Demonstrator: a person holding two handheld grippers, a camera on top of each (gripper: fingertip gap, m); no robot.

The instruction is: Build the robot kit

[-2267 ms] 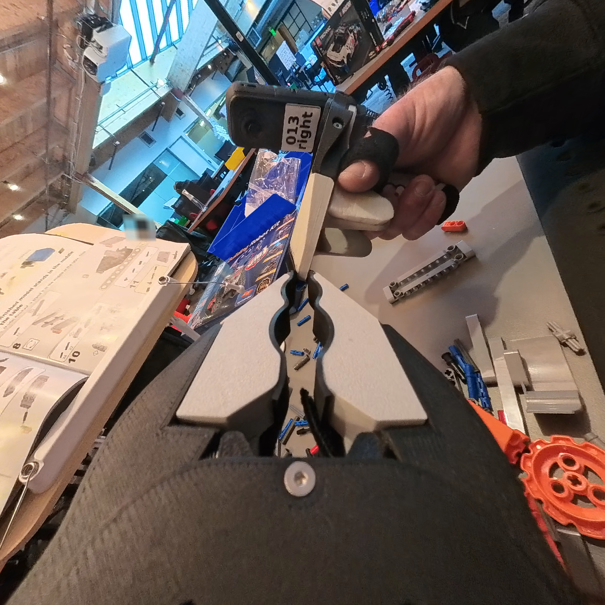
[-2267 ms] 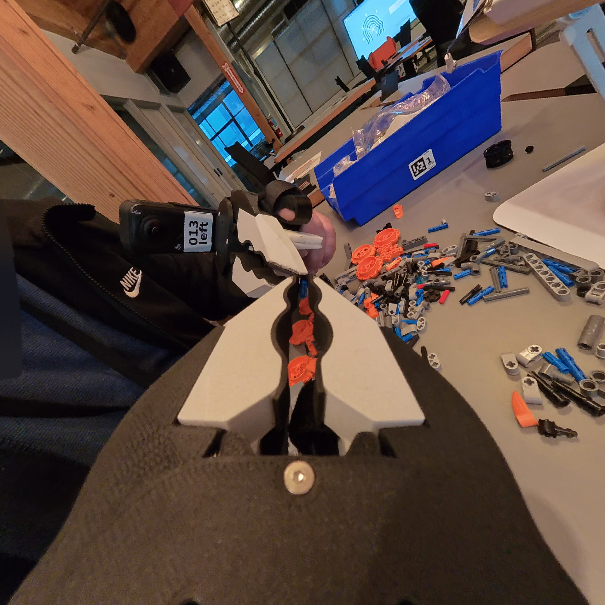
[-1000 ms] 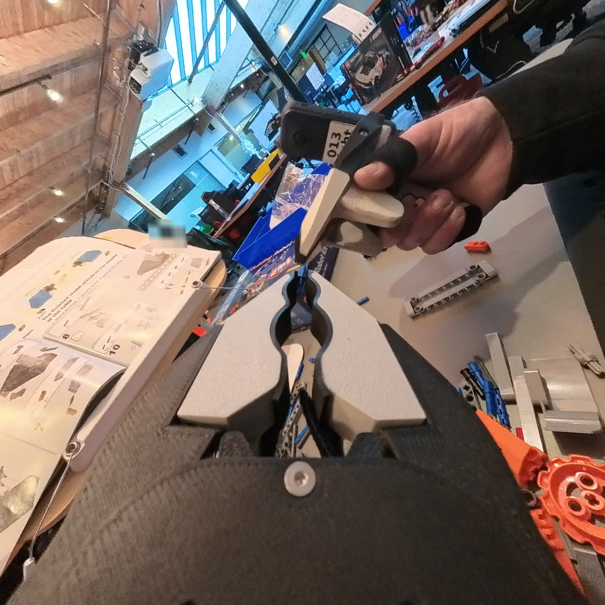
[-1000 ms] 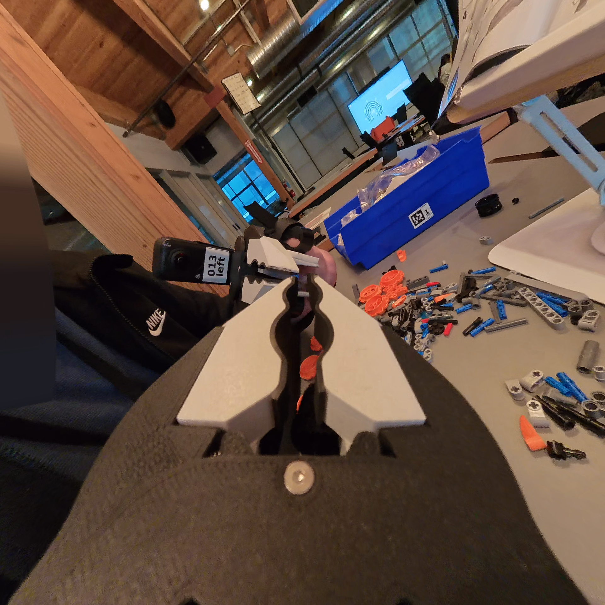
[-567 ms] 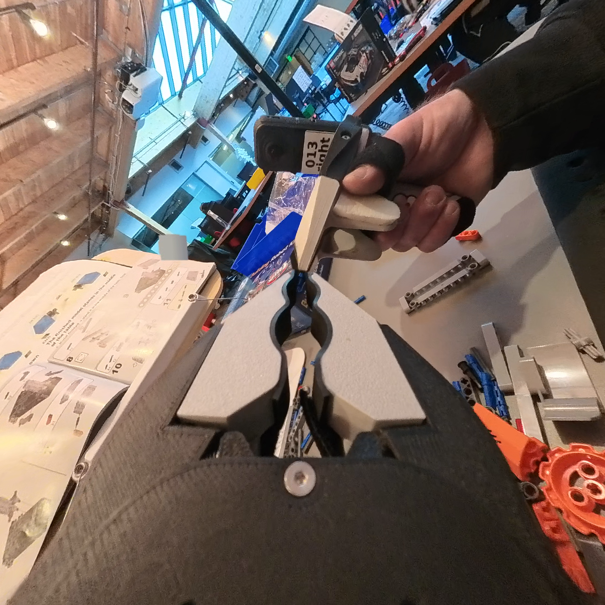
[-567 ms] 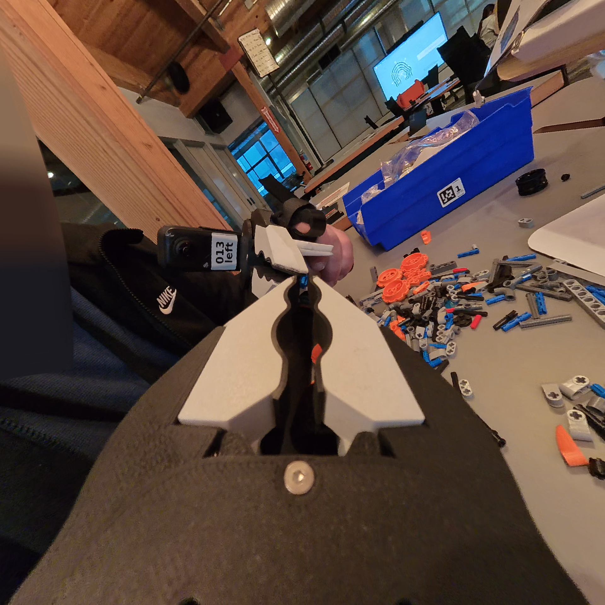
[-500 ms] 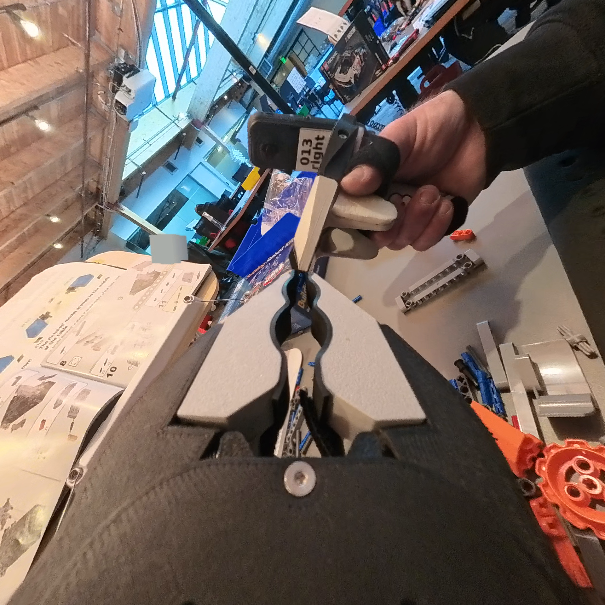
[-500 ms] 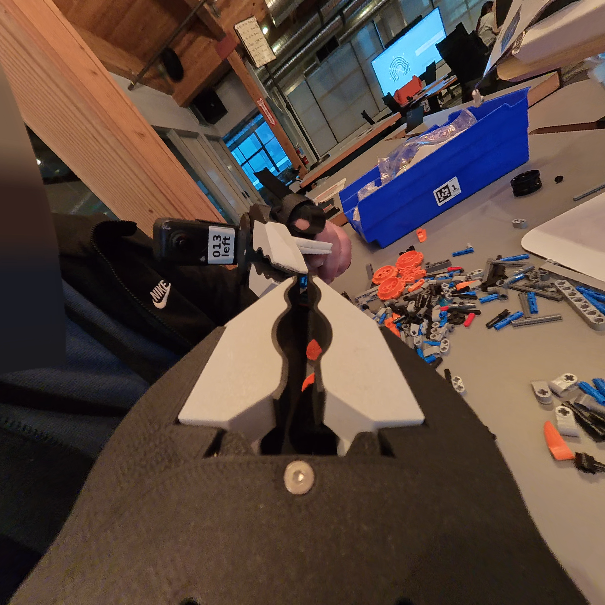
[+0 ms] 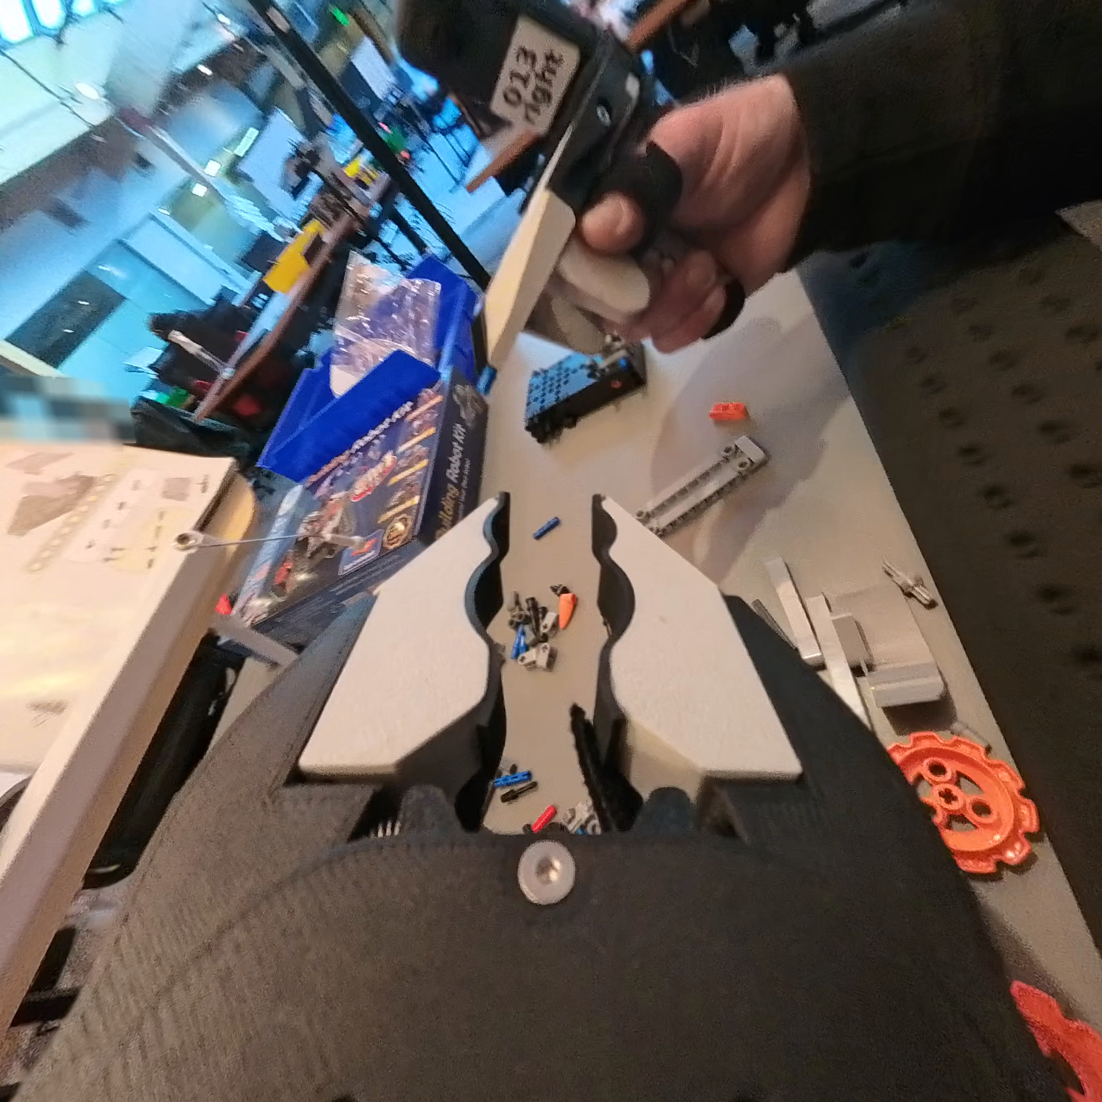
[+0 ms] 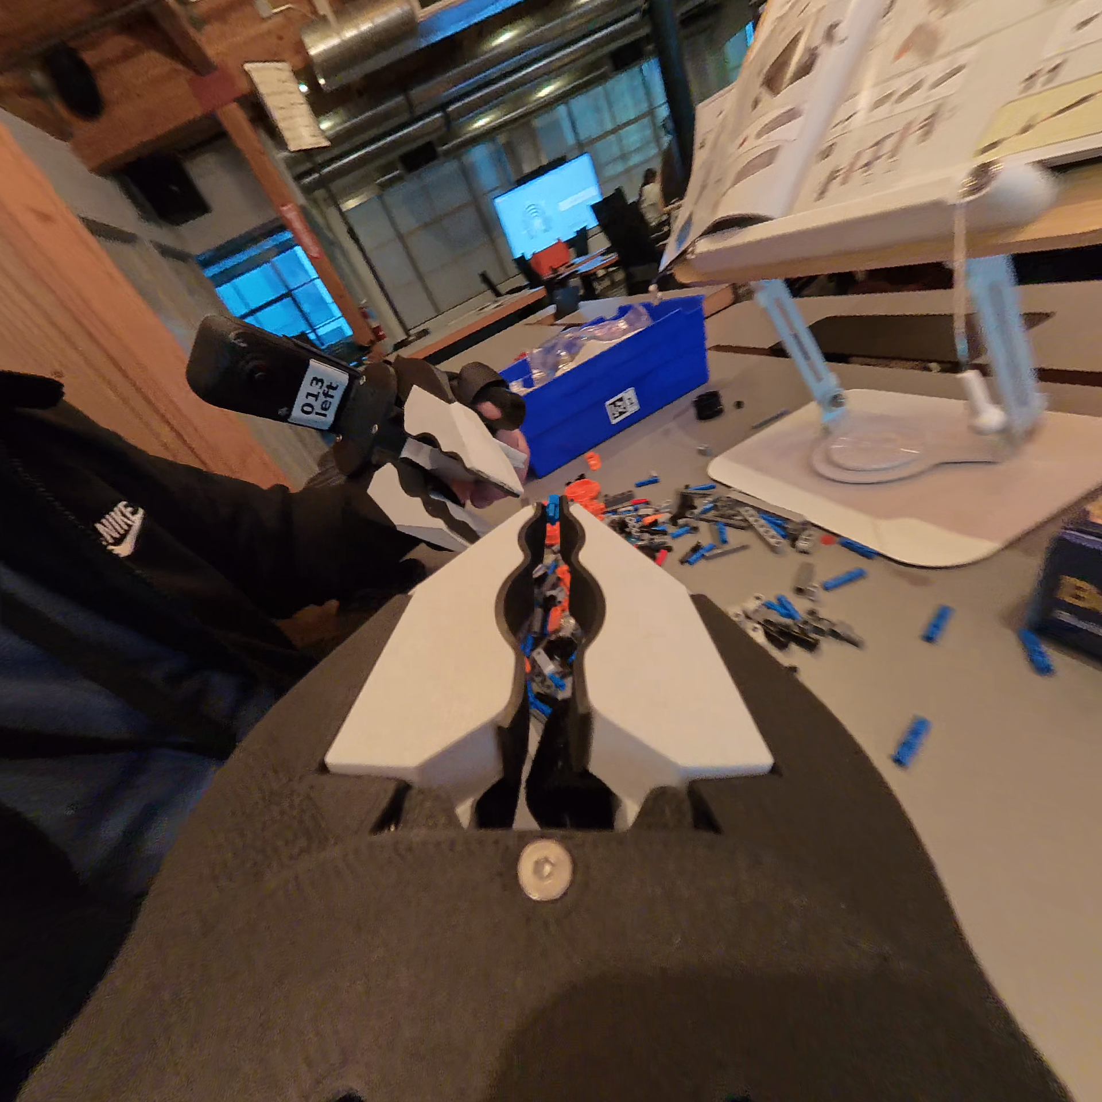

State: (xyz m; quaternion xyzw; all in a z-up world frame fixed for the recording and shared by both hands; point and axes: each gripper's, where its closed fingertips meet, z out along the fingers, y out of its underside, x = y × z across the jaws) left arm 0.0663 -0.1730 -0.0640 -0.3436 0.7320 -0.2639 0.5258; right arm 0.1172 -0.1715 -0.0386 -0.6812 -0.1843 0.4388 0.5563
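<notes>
The left gripper (image 9: 548, 513) was spread wide, nothing between its grey fingers (image 9: 417, 650), hovering over the grey table (image 9: 793, 381). Through the gap, low in the left wrist frame, lay a few blue and black pins (image 9: 511, 782). Just beyond, mid-frame, sat a little cluster of dark and grey connectors (image 9: 532, 626) with an orange wedge piece (image 9: 567, 605) beside it, and farther up a lone blue pin (image 9: 546, 528). At lower right an orange gear (image 9: 966, 799) lay flat, with grey panels (image 9: 888, 644) above it. A grey studded beam (image 9: 703, 486) and a small red brick (image 9: 729, 411) lay farther off, then a black-and-blue block assembly (image 9: 584, 390). To the left stood a printed kit box (image 9: 381, 507) and a blue bin (image 9: 358, 411) behind it.

At upper right, a hand (image 9: 715, 197) held the right gripper (image 10: 553, 510), its jaws pressed together on a blue pin (image 10: 553, 505) at the very tips. In the right wrist frame, beyond those tips, a scatter of blue, black and orange parts (image 10: 703, 531) covered the table. A white book stand (image 10: 882, 477) carried an open instruction booklet (image 10: 864, 107) at upper right.
</notes>
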